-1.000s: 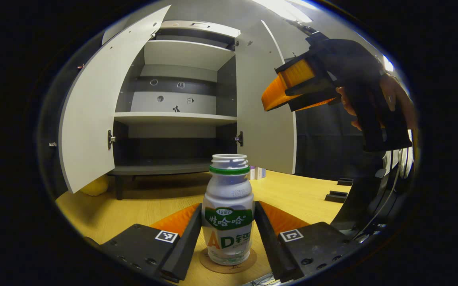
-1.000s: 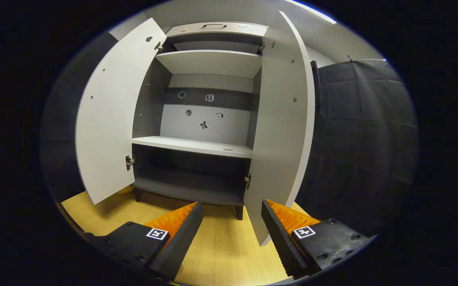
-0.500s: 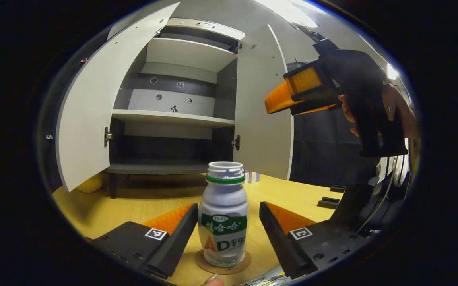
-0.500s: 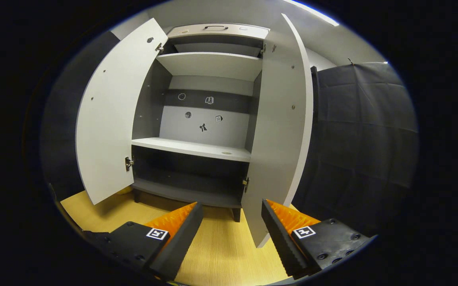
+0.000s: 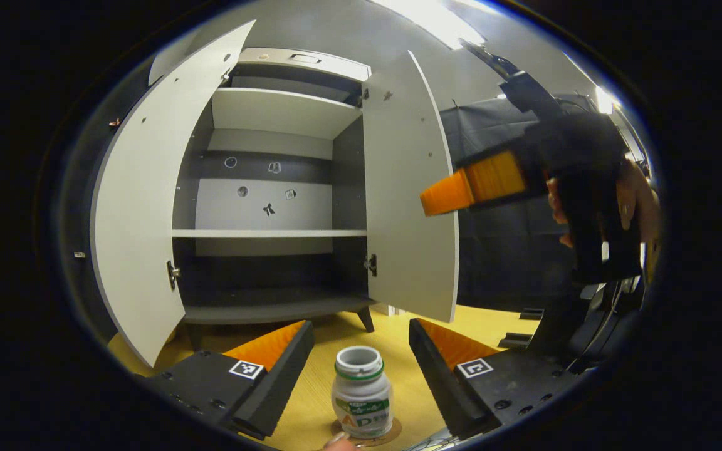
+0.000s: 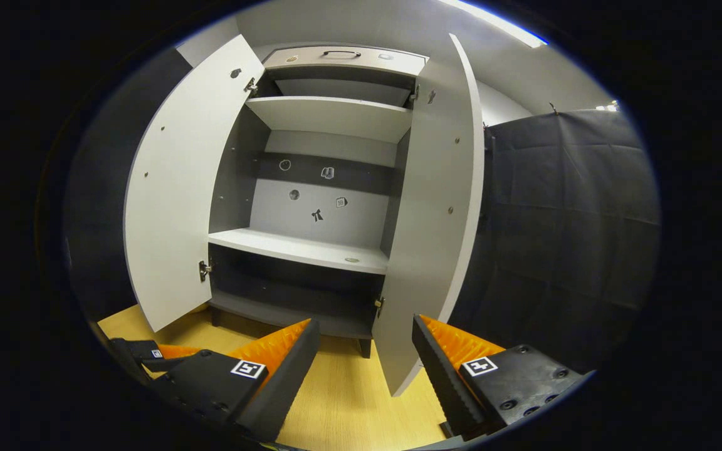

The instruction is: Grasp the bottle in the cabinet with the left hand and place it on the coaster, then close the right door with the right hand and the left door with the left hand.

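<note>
Bottle [image 5: 361,394] sits on the coaster [image 5: 392,430], my left gripper [image 5: 361,369] wide open around nothing (placing looks done). Right gripper [image 6: 366,369], also open and empty, needs to push the right door [image 6: 436,207] shut next.

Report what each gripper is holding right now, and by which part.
Nothing. The left gripper is open above the small white plastic bottle standing on the round cork coaster; the right gripper is open and empty.

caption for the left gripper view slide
Open left tongs above bottle on coaster, cabinet doors open.
</note>
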### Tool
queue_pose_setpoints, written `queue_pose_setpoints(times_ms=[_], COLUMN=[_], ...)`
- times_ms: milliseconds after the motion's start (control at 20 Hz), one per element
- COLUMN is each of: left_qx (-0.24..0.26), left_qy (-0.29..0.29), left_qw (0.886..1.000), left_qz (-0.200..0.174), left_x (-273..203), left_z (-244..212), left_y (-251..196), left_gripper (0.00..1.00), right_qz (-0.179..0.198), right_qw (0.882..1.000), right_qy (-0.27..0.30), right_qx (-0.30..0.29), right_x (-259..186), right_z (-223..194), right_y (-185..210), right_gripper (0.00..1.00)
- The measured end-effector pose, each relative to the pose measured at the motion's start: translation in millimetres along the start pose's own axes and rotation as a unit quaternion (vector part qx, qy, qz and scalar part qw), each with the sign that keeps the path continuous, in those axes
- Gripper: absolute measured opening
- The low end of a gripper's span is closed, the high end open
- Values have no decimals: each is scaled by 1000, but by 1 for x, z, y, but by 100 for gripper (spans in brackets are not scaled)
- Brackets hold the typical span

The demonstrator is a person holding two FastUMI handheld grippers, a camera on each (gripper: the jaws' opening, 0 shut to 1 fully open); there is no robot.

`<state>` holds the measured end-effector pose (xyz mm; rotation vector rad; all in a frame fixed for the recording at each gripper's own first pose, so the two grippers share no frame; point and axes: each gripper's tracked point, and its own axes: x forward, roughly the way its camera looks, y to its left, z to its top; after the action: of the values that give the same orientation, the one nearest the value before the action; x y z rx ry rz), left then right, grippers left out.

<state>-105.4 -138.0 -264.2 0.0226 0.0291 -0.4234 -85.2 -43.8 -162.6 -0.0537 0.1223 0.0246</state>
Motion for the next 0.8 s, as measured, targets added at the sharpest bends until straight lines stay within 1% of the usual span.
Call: queue_pose_setpoints(times_ms=[100, 200, 350, 450, 550, 650, 800], left_qx=[4, 20, 26, 23, 30, 25, 10], left_qy=[-14, -20, -11, -9, -9, -8, 4], left_qw=[1000, 999, 998, 997, 997, 997, 997], left_qz=[-14, -29, -51, -70, -75, -75, -75], left_x=[0, -1, -4, -9, -13, -16, -17], left_z=[34, 63, 88, 104, 119, 128, 134], left_y=[-4, -4, 0, 4, 13, 23, 30], left_gripper=[96, 95, 94, 94, 94, 95, 95], right_qz=[-15, -35, -90, -127, -163, -177, -179], right_qw=[1000, 999, 995, 991, 985, 982, 980], right_qy=[4, 0, -4, -20, -43, -59, -71], right_qx=[5, 22, 33, 41, 39, 30, 47], right_x=[-11, -18, -25, -33, -38, -38, -31], right_z=[15, 35, 58, 78, 100, 117, 134], right_y=[-12, -27, -63, -88, -114, -130, -151], right_gripper=[98, 98, 98, 98, 98, 97, 97])
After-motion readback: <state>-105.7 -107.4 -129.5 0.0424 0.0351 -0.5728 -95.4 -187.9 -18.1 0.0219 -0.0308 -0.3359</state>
